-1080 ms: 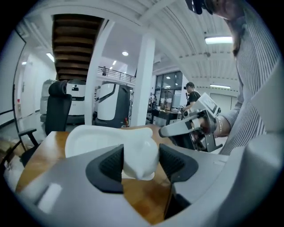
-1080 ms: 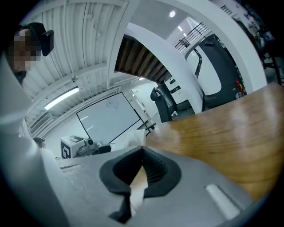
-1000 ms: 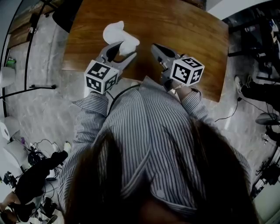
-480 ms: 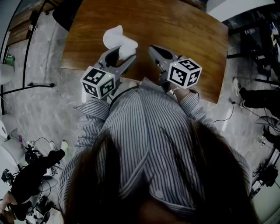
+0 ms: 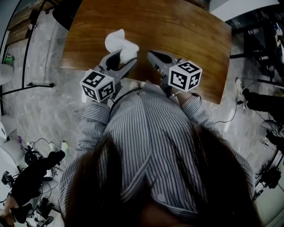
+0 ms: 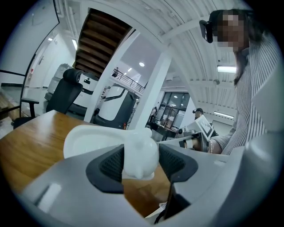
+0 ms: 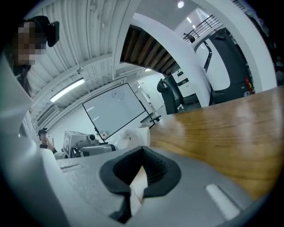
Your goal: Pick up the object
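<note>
A white plastic object [image 5: 119, 42] with a broad cupped end and a rounded knob sits over the near edge of the wooden table [image 5: 186, 31]. My left gripper [image 5: 123, 55] is shut on it. In the left gripper view both black pads press the knob [image 6: 140, 153], with table wood [image 6: 31, 142] showing under it. Whether the object rests on the table I cannot tell. My right gripper [image 5: 151, 54] hovers just to its right, shut with nothing in it. In the right gripper view its pads [image 7: 153, 166] meet at the tip over the table [image 7: 230, 133].
The table's near edge runs just under both grippers, above the person's striped shirt [image 5: 146, 133]. A black chair [image 5: 66, 13] stands at the table's far left corner. Stands and cables [image 5: 31, 86] lie on the marble floor to the left, more gear [image 5: 266, 93] to the right.
The left gripper has rolled a little with the white object still in its jaws, its marker cube sliding slightly left. The right gripper has drifted a bit leftward toward the object.
</note>
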